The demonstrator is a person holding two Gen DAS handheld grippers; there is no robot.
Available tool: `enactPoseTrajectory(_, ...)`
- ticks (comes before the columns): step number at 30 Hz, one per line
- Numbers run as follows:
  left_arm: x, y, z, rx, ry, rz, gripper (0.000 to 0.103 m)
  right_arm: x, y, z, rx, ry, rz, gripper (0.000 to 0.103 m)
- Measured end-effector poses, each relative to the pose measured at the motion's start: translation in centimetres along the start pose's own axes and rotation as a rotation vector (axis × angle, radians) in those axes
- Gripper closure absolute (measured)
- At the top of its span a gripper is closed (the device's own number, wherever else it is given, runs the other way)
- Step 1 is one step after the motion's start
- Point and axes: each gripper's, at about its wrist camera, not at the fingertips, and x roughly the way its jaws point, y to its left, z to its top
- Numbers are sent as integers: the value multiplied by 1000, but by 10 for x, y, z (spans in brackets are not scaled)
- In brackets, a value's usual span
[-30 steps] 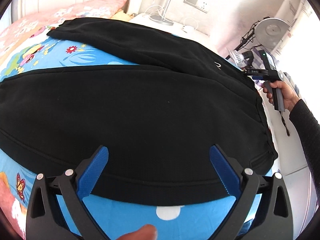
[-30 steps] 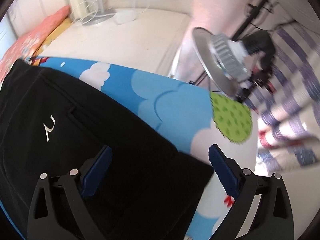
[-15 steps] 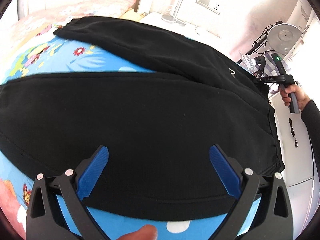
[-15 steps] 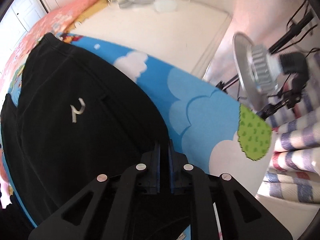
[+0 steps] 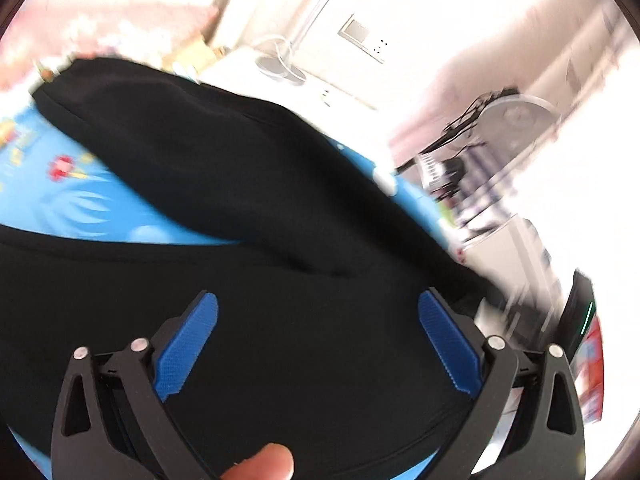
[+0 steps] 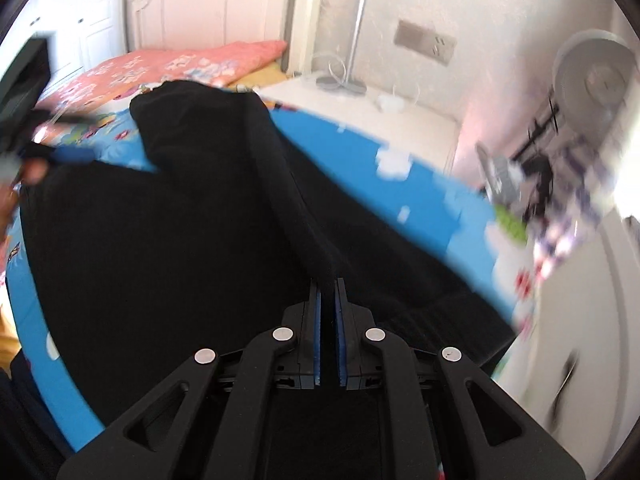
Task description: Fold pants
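Note:
Black pants (image 5: 280,288) lie spread on a blue cartoon bedsheet (image 5: 64,200). In the left wrist view my left gripper (image 5: 318,340) is open, its blue pads wide apart just above the near leg's cloth, holding nothing. In the right wrist view my right gripper (image 6: 328,304) is shut on a raised fold of the black pants (image 6: 200,240), and a ridge of cloth runs from its tips toward the far leg end. The right gripper's body shows at the right edge of the left wrist view (image 5: 580,320). Both views are blurred.
A pink floral quilt (image 6: 180,68) lies at the head of the bed. A white nightstand (image 6: 380,120) with a lamp base stands beyond the bed. A round lamp on a stand (image 6: 592,80) and striped cloth are at the right, off the bed edge.
My right gripper shut on the pants near the waist and has lifted the cloth, swinging over the garment. My left gripper stayed open and shifted right over the near leg.

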Motion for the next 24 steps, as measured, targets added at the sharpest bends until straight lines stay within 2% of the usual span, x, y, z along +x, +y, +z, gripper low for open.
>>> enactPoseTrajectory(1, 13, 5, 10, -42, 28, -52, 19, 1, 4, -8, 30, 4, 9, 92)
enactPoseTrajectory(3, 40, 14, 28, -109, 79, -110, 26, 1, 10, -20, 77, 5, 23, 92)
enactPoseTrajectory(5, 67, 19, 47, -132, 98, -97, 34, 4, 12, -26, 107, 3, 18, 92)
enactPoseTrajectory(7, 91, 25, 62, -188, 117, -114, 35, 8, 4, -27, 172, 0, 35, 92)
enactPoseTrajectory(9, 122, 35, 72, -281, 175, -116, 38, 6, 2, -29, 205, -9, 43, 92)
enactPoseTrajectory(12, 149, 39, 80, -311, 202, -84, 51, 2, 8, -30, 225, -17, 49, 92)
enactPoseTrajectory(15, 161, 35, 89, -309, 202, -87, 78, 1, 6, -33, 276, -19, 47, 91)
enactPoseTrajectory(16, 163, 35, 90, -310, 201, -77, 94, 0, 7, -36, 292, -14, 44, 85)
enactPoseTrajectory(17, 163, 36, 90, -312, 199, -71, 96, -1, 7, -37, 312, -6, 38, 63)
enactPoseTrajectory(18, 162, 37, 91, -310, 195, -76, 97, -6, 7, -40, 341, -11, 28, 44)
enactPoseTrajectory(19, 159, 34, 91, -299, 186, -83, 97, -13, 8, -44, 368, -32, 18, 12)
enactPoseTrajectory(20, 156, 32, 90, -287, 178, -87, 97, -22, 9, -47, 392, -73, 13, 6)
enactPoseTrajectory(21, 156, 31, 89, -284, 176, -91, 97, -31, 10, -51, 419, -102, 28, 6)
enactPoseTrajectory(24, 147, 32, 88, -278, 172, -104, 97, -38, 4, -59, 574, -90, 120, 6)
